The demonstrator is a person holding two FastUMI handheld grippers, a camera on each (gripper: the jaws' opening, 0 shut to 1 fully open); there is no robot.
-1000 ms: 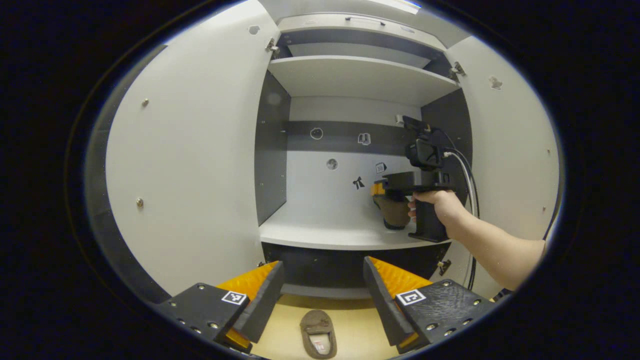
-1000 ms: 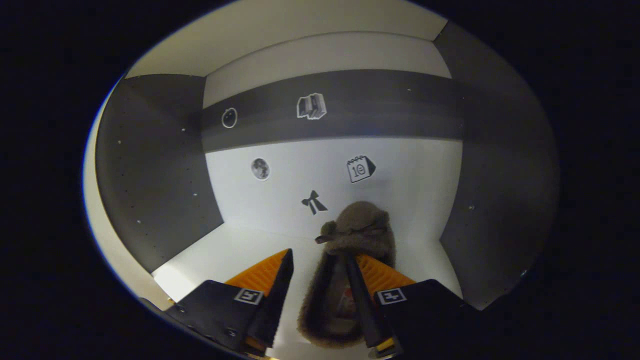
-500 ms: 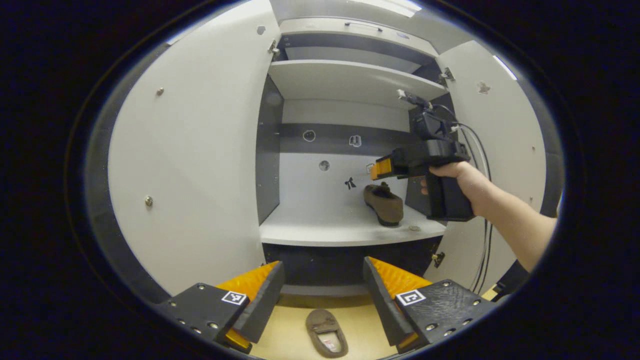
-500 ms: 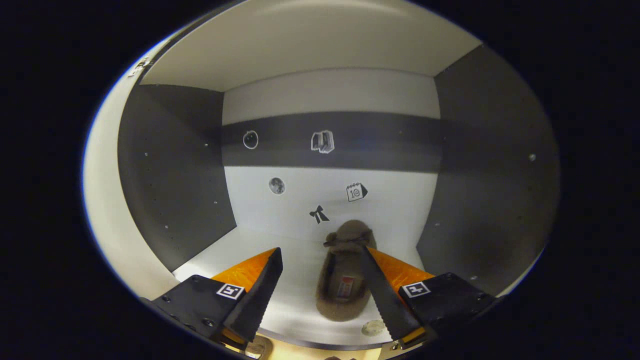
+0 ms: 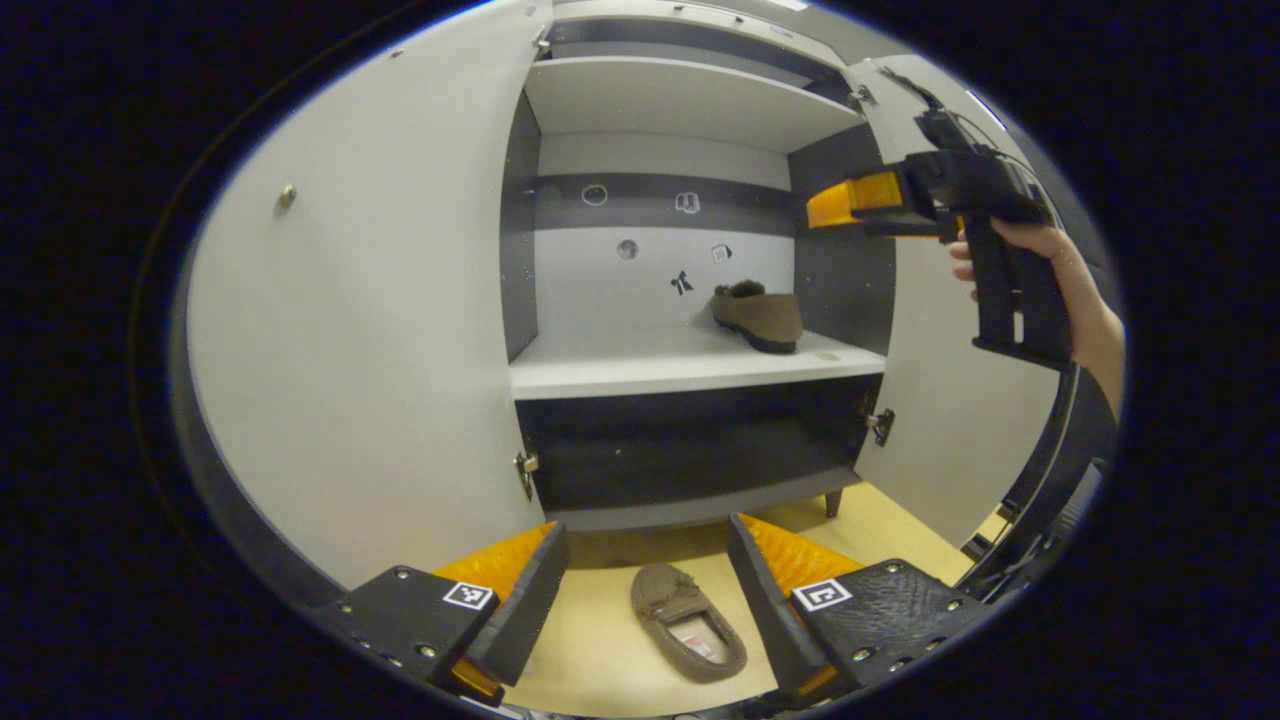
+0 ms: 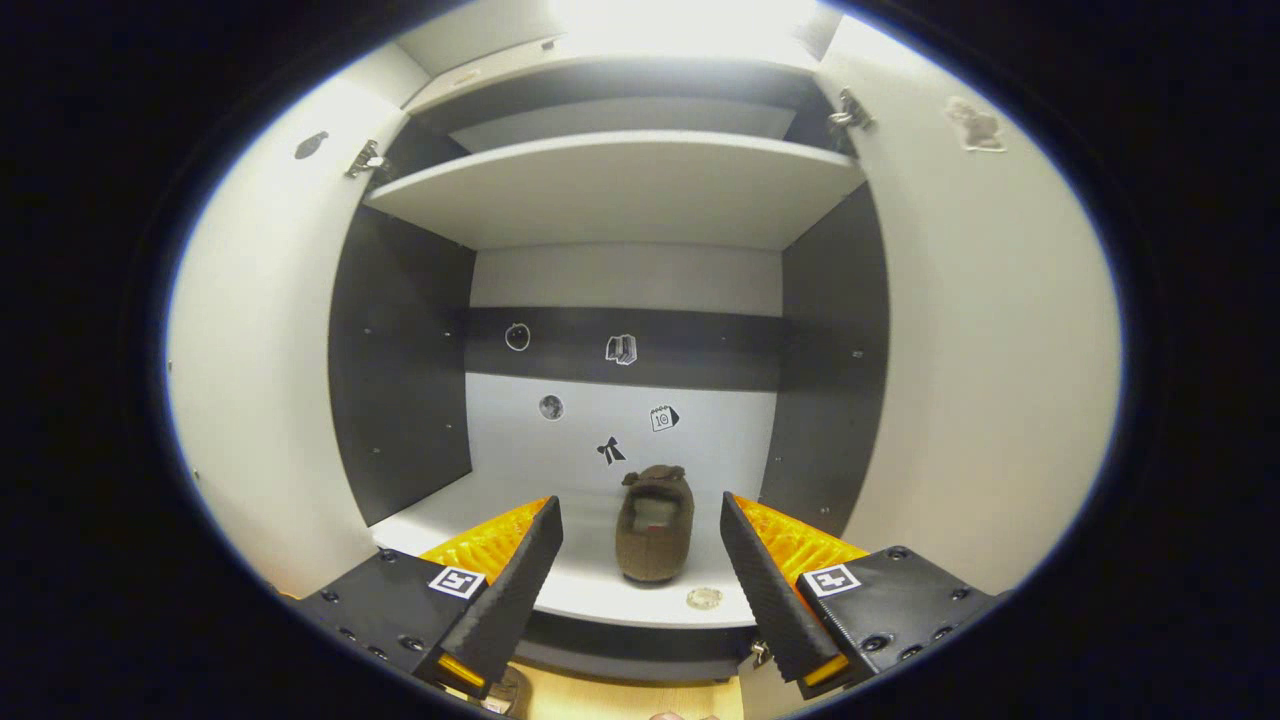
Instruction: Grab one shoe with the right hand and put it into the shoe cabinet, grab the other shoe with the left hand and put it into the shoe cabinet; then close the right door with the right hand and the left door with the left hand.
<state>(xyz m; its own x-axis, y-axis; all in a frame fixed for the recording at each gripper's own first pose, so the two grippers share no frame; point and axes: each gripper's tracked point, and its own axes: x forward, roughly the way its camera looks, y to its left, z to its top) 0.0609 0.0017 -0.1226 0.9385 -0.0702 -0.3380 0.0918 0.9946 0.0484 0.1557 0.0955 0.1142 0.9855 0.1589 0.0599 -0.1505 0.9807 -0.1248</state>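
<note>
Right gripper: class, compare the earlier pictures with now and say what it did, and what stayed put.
The right gripper let go of the brown slipper on the cabinet shelf and drew back out, open. The left gripper dipped toward the second slipper on the floor, still open. Both doors stay open.

So the first brown fuzzy suede-like slipper (image 6: 655, 522) sat on the white middle shelf (image 5: 640, 365) of the white-and-dark-grey shoe cabinet (image 5: 700, 100), toward the shelf's right end, toe aimed at the back wall and heel near the front edge. The second brown fuzzy slipper (image 5: 688, 635) lay flat on the light wood floor (image 5: 590, 650), opening up, just in front of the cabinet's base. The white left door (image 5: 380, 300) and the white right door (image 6: 980, 350) both stood wide open.
</note>
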